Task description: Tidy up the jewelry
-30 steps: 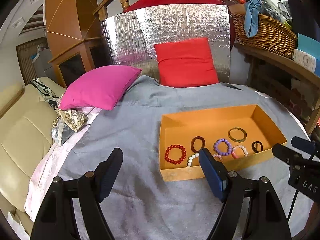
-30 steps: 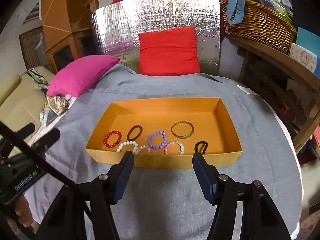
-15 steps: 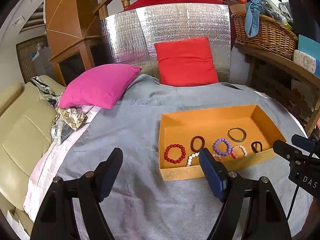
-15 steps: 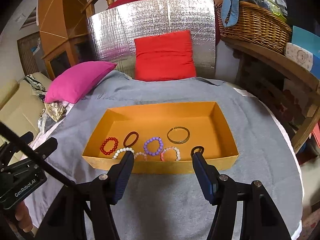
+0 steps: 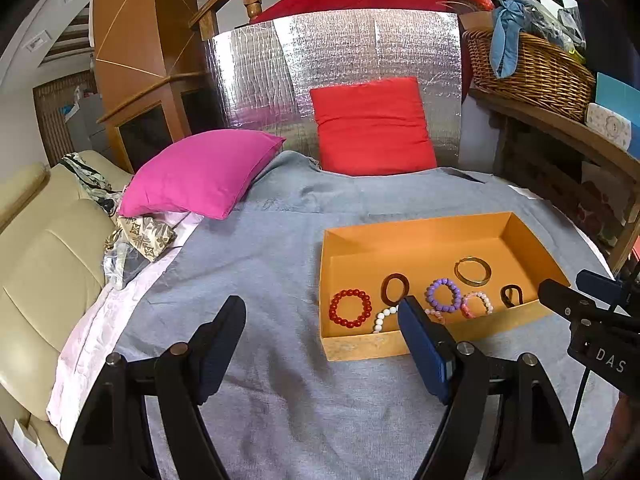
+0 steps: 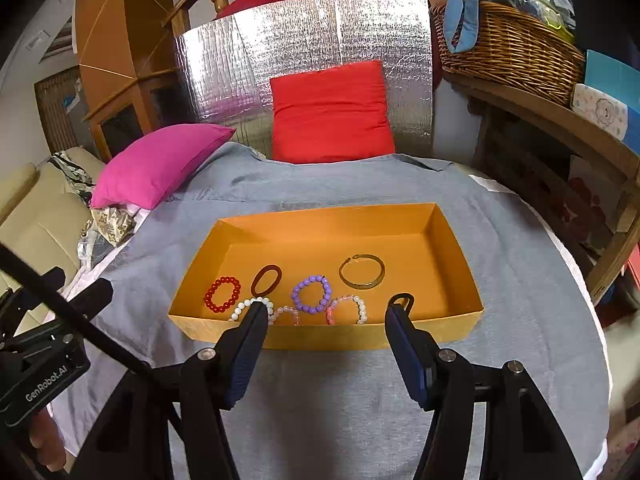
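An orange cardboard tray [image 6: 316, 224] [image 5: 416, 228] lies on a grey cloth. In it lie a red bead bracelet [image 6: 222, 294] [image 5: 350, 308], a brown ring [image 6: 266, 274], a purple bead bracelet [image 6: 312, 294] [image 5: 443, 295], a gold bangle [image 6: 362, 271] [image 5: 473, 271], a white bead bracelet [image 6: 248, 307], pink bead bracelets [image 6: 347, 309] and a black ring [image 6: 401, 300]. My right gripper [image 6: 324, 316] is open and empty, just in front of the tray's near wall. My left gripper [image 5: 322, 314] is open and empty, left of the tray.
A pink cushion [image 5: 200, 172] and a red cushion [image 5: 372, 128] lie at the back of the cloth, before a silver foil panel [image 5: 336, 60]. A wicker basket [image 5: 528, 68] stands on a wooden shelf at right. A beige sofa [image 5: 36, 264] is at left.
The right gripper has drawn back and risen a little from the tray; the tray looks slightly farther. The left gripper has barely moved. Both stay open.
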Available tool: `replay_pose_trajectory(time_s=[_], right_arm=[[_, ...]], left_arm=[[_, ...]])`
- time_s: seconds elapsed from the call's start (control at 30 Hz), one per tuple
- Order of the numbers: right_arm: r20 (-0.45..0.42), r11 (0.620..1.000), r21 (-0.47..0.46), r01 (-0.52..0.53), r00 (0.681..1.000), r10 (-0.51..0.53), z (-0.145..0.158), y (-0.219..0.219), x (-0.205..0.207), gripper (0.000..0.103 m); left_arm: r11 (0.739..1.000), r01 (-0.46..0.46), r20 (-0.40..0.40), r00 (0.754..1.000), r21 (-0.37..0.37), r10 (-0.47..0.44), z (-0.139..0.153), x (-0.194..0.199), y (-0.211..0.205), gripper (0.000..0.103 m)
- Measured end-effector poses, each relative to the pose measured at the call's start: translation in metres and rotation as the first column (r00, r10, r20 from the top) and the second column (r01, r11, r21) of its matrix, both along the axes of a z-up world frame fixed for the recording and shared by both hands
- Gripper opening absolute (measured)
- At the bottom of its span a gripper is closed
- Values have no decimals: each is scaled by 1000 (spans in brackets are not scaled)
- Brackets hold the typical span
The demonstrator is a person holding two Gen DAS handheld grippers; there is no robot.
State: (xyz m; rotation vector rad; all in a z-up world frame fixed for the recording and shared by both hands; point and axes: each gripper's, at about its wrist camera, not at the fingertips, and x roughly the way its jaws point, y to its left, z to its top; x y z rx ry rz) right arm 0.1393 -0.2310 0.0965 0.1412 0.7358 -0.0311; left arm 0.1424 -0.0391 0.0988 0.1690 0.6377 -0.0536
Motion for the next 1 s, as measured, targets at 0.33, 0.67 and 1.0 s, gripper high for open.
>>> replay_pose_trajectory(time_s=[0.33,0.67,1.0], right_arm=[[1,1000,7,-1,1000,1,-1,3,1,65],[0,1000,9,-3,1000,3,-1,4,3,65],[-1,1000,7,-2,1000,2,-2,4,4,65]], left_arm=[[1000,-8,3,1000,-6,8,3,-1,4,79],[1000,-11,2,1000,-10,11,4,-3,4,79],[1000,-16,-2,1000,-12,16,4,-1,3,79]])
